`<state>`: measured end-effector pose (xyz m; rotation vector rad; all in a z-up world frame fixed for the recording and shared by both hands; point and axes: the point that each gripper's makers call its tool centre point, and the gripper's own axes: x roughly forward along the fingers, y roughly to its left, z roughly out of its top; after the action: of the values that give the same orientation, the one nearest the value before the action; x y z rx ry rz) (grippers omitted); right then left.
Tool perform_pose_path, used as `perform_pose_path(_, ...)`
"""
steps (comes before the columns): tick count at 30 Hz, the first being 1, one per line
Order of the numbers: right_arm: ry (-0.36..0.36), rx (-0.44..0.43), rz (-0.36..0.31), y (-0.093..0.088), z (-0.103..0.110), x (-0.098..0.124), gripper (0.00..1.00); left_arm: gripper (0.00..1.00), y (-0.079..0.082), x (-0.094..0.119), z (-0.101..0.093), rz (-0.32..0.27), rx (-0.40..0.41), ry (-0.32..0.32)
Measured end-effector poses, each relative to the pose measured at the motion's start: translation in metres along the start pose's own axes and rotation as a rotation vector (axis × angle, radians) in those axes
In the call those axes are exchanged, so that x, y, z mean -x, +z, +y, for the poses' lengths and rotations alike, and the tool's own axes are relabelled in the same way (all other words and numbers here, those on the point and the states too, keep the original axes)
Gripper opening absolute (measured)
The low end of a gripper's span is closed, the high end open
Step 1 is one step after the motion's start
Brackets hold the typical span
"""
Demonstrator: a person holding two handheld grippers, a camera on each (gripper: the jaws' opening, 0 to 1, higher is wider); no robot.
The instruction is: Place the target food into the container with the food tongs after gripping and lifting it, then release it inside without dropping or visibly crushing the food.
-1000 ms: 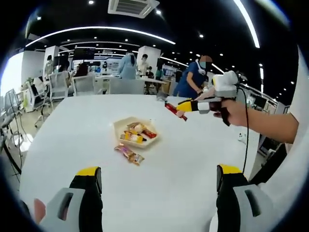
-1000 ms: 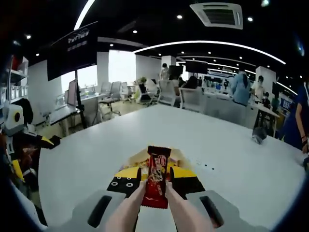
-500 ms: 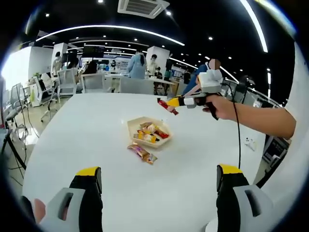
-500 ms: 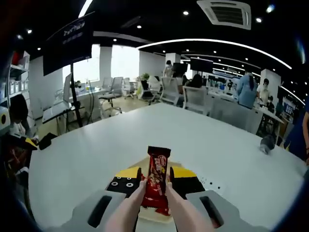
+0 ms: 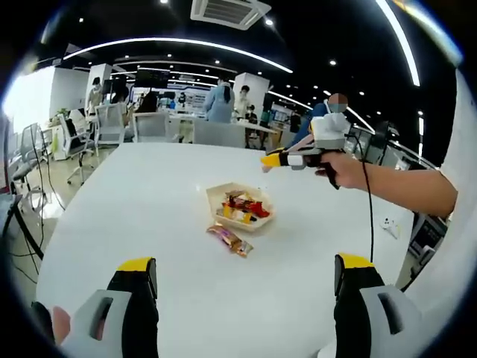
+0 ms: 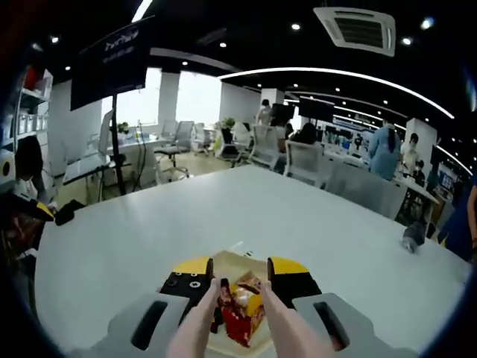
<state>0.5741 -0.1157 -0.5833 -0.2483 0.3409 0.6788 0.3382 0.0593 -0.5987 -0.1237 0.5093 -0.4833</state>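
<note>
A shallow beige container (image 5: 216, 195) sits mid-table, holding several wrapped snacks, among them a red bar (image 5: 256, 209). Another wrapped snack (image 5: 229, 240) lies on the table just in front of it. My left gripper (image 5: 244, 267) is low and near, jaws wide apart, empty. A hand holds my right gripper (image 5: 274, 159) in the air beyond the container. In the right gripper view my right gripper (image 6: 240, 273) hovers over the container (image 6: 237, 260), its pink tong arms (image 6: 199, 321) spread, and the red bar (image 6: 237, 322) lies loose below among the other snacks.
The large white table (image 5: 134, 201) stretches out on all sides of the container. A small dark object (image 6: 412, 235) rests near its far right edge. Office chairs (image 5: 155, 125), desks and people stand beyond the table.
The right gripper opened and let go of the red bar, which now lies in the container. Both views shifted slightly with the hands.
</note>
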Motion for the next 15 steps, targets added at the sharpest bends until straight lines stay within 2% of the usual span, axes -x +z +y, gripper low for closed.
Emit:
perform_pose_path(11, 0.015, 0.009, -0.018, 0.005, 0.007, 0.022, 0.29, 0.99, 0.005, -0.007, -0.016, 0.002, -0.018, -0.031)
perform_pose_path(13, 0.024, 0.01, -0.024, 0.008, 0.012, 0.03, 0.29, 0.99, 0.011, -0.003, -0.021, -0.03, -0.041, -0.03)
perform_pose_path(15, 0.026, 0.015, -0.024, 0.008, 0.013, 0.036, 0.3, 0.99, 0.008, -0.003, -0.022, -0.019, -0.021, -0.032)
